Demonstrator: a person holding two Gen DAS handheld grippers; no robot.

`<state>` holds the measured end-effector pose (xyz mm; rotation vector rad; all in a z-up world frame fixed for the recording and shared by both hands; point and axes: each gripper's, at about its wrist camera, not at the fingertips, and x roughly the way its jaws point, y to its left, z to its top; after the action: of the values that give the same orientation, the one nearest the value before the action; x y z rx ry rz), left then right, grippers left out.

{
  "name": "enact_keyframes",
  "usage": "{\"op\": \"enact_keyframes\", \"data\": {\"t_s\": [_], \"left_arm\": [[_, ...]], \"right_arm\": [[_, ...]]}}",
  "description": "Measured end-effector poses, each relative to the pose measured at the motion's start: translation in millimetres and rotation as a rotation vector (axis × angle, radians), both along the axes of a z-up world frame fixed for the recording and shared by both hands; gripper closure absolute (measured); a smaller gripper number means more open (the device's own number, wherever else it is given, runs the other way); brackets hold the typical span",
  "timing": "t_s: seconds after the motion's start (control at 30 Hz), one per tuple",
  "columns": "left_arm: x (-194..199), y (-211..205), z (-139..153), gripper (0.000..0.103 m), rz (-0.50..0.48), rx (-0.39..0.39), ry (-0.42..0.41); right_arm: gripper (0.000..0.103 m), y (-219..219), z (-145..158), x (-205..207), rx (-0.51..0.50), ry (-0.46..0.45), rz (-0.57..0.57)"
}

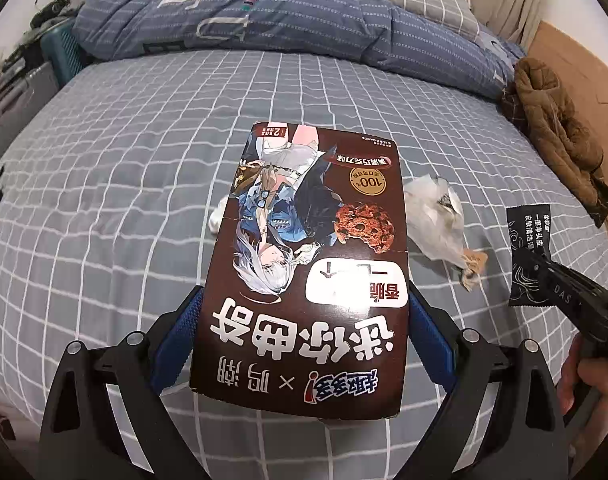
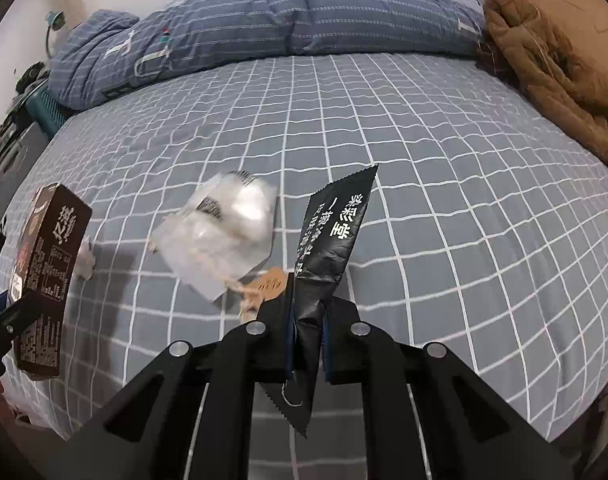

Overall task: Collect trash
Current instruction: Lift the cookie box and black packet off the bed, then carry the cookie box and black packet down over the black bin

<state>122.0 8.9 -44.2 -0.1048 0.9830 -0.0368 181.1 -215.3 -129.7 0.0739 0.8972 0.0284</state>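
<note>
Black linkage arms and blue-padded fingers of the left gripper (image 1: 304, 312) fill the foot of the left wrist view, and between those pads sits a brown cookie box (image 1: 304, 272), clamped by its long sides and held flat-face up above the bed (image 1: 104, 200). That gripper tilts steeply down toward the grid-patterned sheet, the box's far end pointing at the rumpled blue duvet (image 1: 224, 20) along the head edge.

In the right wrist view the right gripper (image 2: 308, 344) is pinched narrow on a black sachet (image 2: 331, 240), which stands up out of the jaws with its serrated lower end hanging behind the pads. It too angles downward over the sheet. From the left camera the same gripper shows at the right edge, with part of a hand (image 1: 599, 368) on its handle.

A clear plastic wrapper (image 2: 224, 220) with a small brown tag (image 2: 270, 282) lies crumpled on the sheet between the two grippers, touched by neither. A small white scrap (image 2: 86, 258) rests just beyond the box. A brown jacket (image 2: 543, 64) is heaped at the bed's right edge, near the headboard corner.
</note>
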Motion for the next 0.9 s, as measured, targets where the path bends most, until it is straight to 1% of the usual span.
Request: {"op": "enact_keyframes", "data": {"t_s": [0.07, 0.13, 0.3, 0.37, 0.47, 0.6, 0.7, 0.9], "left_arm": [[-8, 1, 0, 0.012, 0.006, -0.011, 0.002], [-17, 6, 1, 0.012, 0.029, -0.038, 0.008], [-42, 10, 2, 0.012, 0.058, -0.038, -0.003], [-48, 10, 3, 0.012, 0.063, -0.025, -0.009], [-49, 10, 4, 0.012, 0.070, -0.032, -0.009], [-51, 10, 5, 0.012, 0.074, -0.018, -0.012], [-52, 10, 5, 0.012, 0.076, -0.022, -0.010], [-71, 9, 9, 0.012, 0.073, -0.020, -0.017]], "right_arm": [[0.094, 2, 3, -10, -0.006, -0.008, 0.005], [0.094, 4, 4, -19, -0.015, -0.016, 0.011], [0.094, 9, 9, -40, -0.024, -0.025, 0.024], [0.094, 12, 10, -48, -0.022, -0.025, 0.030], [0.094, 16, 12, -58, -0.026, -0.025, 0.038], [0.094, 21, 14, -70, -0.029, -0.028, 0.050], [0.094, 24, 17, -81, -0.027, -0.033, 0.058], [0.094, 30, 21, -106, -0.013, -0.035, 0.069]]}}
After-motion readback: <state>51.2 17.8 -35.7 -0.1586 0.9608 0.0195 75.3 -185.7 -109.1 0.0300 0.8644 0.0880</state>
